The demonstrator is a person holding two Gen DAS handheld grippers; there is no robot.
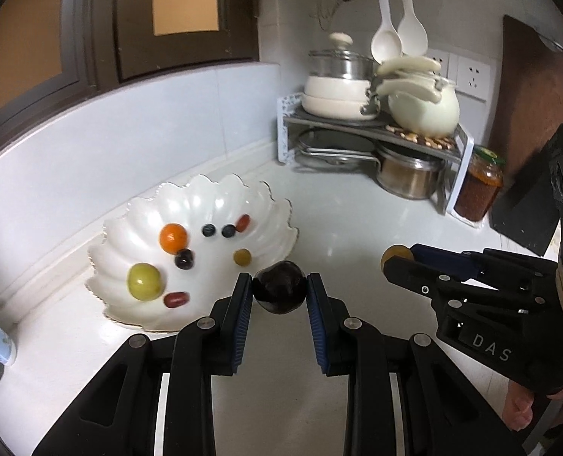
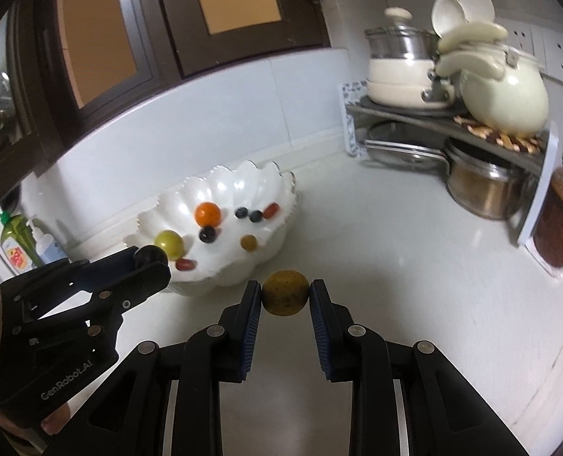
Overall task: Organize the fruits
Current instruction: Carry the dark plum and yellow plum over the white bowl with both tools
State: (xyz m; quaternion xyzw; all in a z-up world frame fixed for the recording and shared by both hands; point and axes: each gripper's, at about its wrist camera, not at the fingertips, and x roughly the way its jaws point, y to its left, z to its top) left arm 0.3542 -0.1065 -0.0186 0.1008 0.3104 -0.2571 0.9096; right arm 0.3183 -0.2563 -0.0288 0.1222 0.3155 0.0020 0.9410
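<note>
Against the tiled backsplash on the white counter (image 1: pixel 357 228) sits a scalloped white bowl (image 1: pixel 205 197) with a thin gold rim. Inside it lie an orange fruit (image 1: pixel 173 238), a larger yellow-green fruit (image 1: pixel 145 281), a dark purple grape (image 1: pixel 184 258), two blueberries (image 1: pixel 208 230) side by side, a small olive-yellow fruit (image 1: pixel 242 257), and two reddish oblong fruits, one near the far rim (image 1: pixel 242 222) and one near the front edge (image 1: pixel 176 299). All lie apart from each other except the grape, which touches the orange fruit.

Just beside the bowl's near right edge, the left gripper (image 1: pixel 279 288) has its jaws clenched on a glossy, nearly black round fruit (image 1: pixel 279 292), pinched at the tips of the blue pads. To its right, well clear of the bowl, the right gripper (image 2: pixel 285 292) has its jaws closed on a dull yellow round fruit (image 2: pixel 285 293) speckled with dark spots, also held at the pad tips above the counter.

In the corner, a two-level rack (image 1: pixel 395 129) carries cream pots and a cream kettle on top and steel pans below; a jar of orange-red preserve (image 1: pixel 479 186) stands just beside it.
</note>
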